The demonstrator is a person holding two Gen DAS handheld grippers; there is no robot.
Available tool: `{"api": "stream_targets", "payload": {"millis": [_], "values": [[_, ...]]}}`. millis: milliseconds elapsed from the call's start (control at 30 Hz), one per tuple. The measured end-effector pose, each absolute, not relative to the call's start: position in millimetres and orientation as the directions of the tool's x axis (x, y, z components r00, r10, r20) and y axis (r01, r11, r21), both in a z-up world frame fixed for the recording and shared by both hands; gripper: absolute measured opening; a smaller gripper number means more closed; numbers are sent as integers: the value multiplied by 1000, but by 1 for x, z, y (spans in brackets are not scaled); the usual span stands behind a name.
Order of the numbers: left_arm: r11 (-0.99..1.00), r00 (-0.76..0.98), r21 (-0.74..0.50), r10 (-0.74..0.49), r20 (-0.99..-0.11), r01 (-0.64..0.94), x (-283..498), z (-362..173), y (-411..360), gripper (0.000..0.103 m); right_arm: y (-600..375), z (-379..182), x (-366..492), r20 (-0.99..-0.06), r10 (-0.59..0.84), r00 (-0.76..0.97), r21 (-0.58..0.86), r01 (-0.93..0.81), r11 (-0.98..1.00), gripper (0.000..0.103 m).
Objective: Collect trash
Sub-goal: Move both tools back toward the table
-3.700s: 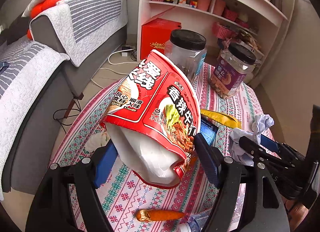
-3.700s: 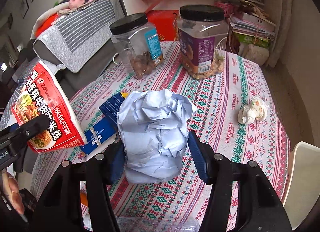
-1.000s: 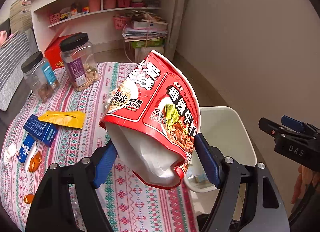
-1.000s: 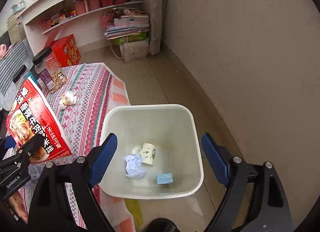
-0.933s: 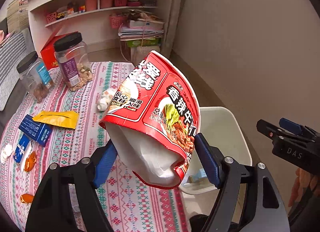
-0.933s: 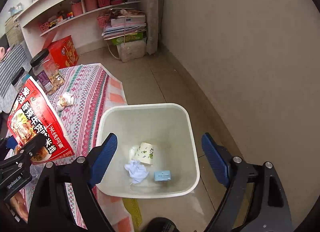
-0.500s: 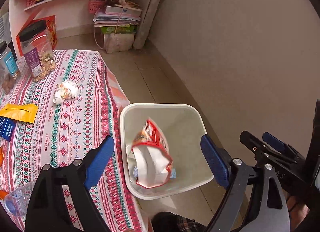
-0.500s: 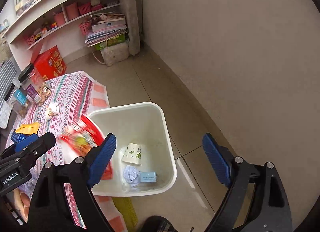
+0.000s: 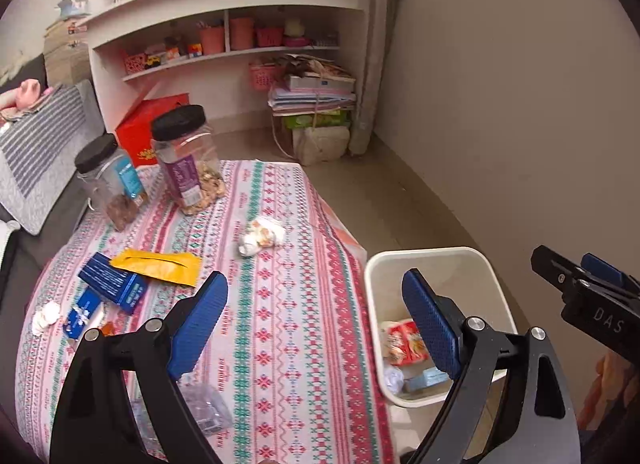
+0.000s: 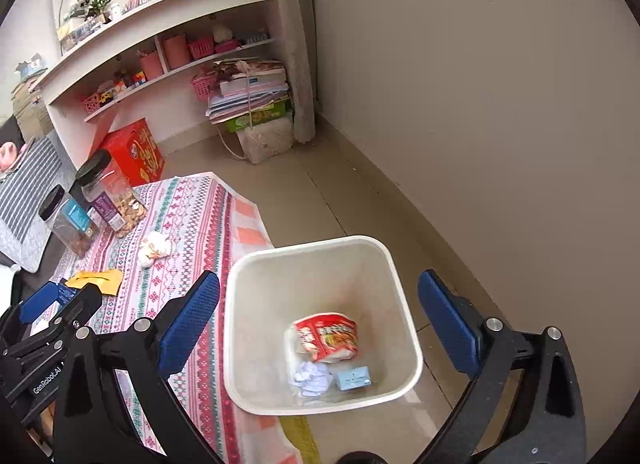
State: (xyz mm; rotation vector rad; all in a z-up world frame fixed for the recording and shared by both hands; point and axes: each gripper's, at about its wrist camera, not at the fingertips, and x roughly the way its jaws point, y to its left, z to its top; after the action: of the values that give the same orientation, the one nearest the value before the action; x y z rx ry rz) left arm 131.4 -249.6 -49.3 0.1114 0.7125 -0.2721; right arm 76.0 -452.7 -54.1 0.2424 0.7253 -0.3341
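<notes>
Trash lies in the white bin [image 10: 394,280] beside the table [image 9: 280,304]: the red noodle cup [image 10: 326,336], which a second ago sat clamped in the left gripper [image 9: 316,324], now rests at the bottom with a crumpled paper ball [image 10: 310,378] and a small blue box [image 10: 354,378]. The left gripper stands wide and empty. The right gripper [image 10: 320,324] is opening, nothing between its jaws. This drop looks done. On the table, a tissue wad [image 9: 262,236] at 12 o'clock and a yellow packet [image 9: 158,266] and blue packets [image 9: 112,284] at 10 o'clock remain. A clear plastic item at the table's near edge is blurred and partly hidden by the gripper.
</notes>
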Motion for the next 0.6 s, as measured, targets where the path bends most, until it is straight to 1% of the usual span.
{"api": "stream_targets", "payload": {"millis": [33,100,200,600], "values": [[964,739,24,-186,-647,264,132,-47,-243,87,-444,-53,79,-675,-219,705,92,374,923,95],[972,763,42,-153,-628,229,133,-44,-228,92,-426,-51,82,-659,-219,720,80,356,931,96],[984,785,49,-106,-610,171,136,-41,-202,92,-404,-50,88,-644,-206,737,78,331,940,96],[998,769,60,11,-640,36,153,-51,-115,92,-319,-59,121,-658,-107,745,70,202,977,96]]}}
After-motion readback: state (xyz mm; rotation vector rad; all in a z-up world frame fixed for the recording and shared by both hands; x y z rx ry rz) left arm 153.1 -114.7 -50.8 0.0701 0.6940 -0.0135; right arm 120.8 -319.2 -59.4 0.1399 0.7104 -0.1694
